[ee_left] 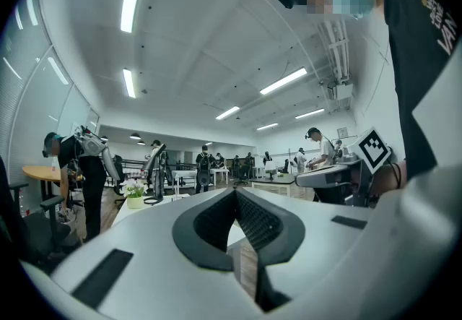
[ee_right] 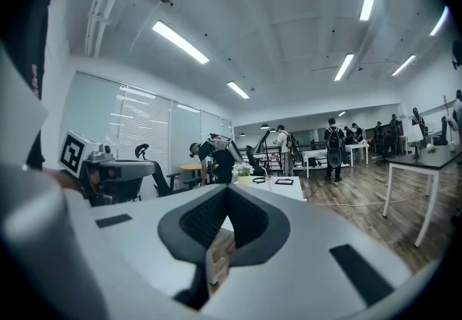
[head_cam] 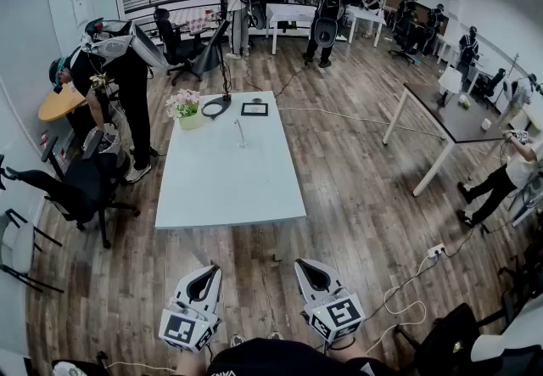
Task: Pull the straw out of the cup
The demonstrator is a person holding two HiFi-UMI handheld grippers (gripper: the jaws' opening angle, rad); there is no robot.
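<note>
A small clear cup with a straw (head_cam: 241,134) stands on the long white table (head_cam: 229,188), towards its far half. Both grippers hang low in the head view, well short of the table's near edge and apart from the cup. My left gripper (head_cam: 209,269) has its jaws together with nothing between them, as the left gripper view (ee_left: 234,191) also shows. The jaws of my right gripper (head_cam: 304,264) are shut and empty too, tips meeting in the right gripper view (ee_right: 227,188). Both point level towards the table.
On the table's far end are a flower pot (head_cam: 187,108), a coiled black cable (head_cam: 216,106) and a black-framed square (head_cam: 254,109). An office chair (head_cam: 81,188) stands left of the table. People stand at the left and in the background. Cables (head_cam: 407,289) lie on the wooden floor at right.
</note>
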